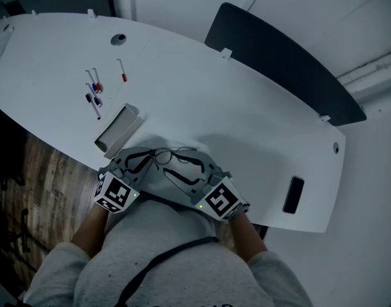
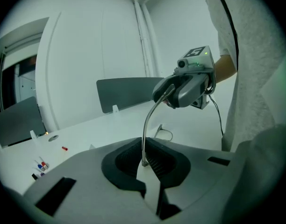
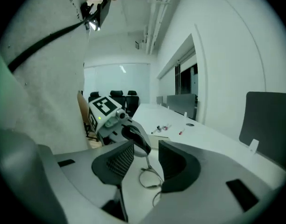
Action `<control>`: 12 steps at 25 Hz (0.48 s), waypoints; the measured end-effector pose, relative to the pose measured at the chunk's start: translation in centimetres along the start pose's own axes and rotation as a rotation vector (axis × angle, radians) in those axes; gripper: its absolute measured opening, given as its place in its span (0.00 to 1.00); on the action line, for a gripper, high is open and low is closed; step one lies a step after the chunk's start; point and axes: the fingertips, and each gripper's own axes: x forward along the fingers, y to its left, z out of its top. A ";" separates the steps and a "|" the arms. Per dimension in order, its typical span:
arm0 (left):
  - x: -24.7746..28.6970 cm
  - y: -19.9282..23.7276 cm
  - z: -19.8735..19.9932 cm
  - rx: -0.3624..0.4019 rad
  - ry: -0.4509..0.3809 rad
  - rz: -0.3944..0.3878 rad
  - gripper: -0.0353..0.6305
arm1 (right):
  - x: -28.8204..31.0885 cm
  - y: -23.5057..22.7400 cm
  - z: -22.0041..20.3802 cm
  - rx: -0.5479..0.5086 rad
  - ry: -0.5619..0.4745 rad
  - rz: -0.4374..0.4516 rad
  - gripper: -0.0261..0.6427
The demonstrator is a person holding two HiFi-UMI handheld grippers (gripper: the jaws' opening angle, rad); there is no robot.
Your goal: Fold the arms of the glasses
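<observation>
Grey sweatshirt (image 1: 151,261) fills the near edge of the head view, and both hands reach forward from it to the near rim of the white table (image 1: 214,107). Just beyond, the left gripper (image 1: 139,160) has its pads pressed together on one thin metal arm of the glasses (image 1: 173,155) — its own view shows that arm rising from between the ribbed pads and curving up toward the other tool. That pinch looks meant to anchor the frame at the table's near edge while the other side works; whether the frame rests on the top I cannot tell. To its right, the right gripper (image 1: 190,169) faces it with jaws spread wide and nothing squeezed; a wire lens rim lies just past them. I judge the wide stance leaves room to come round the free arm and push it inward — how far either arm is folded is hard to read. Farther left sit a small open box (image 1: 117,132) and, beyond it, scattered pens (image 1: 94,94); a dark phone (image 1: 293,194) lies well to the right. A dark divider panel (image 1: 285,62) stands at the far edge.
</observation>
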 end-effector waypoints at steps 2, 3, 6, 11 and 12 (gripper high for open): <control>0.1 -0.2 -0.1 -0.003 0.009 0.003 0.11 | 0.3 0.8 0.8 0.008 -0.023 0.017 0.27; 0.1 -0.2 -0.1 -0.005 0.014 0.004 0.11 | 0.5 1.0 1.0 0.012 -0.033 0.019 0.27; 0.2 -0.3 0.0 -0.003 0.020 0.012 0.11 | 0.9 1.5 1.8 0.017 -0.059 0.024 0.27; 0.2 -0.7 -0.1 -0.001 0.021 0.023 0.11 | 1.1 1.9 2.2 -0.023 -0.072 0.002 0.27; 0.2 -0.7 -0.1 0.000 0.021 0.022 0.11 | 1.0 1.9 2.3 -0.027 -0.081 -0.017 0.25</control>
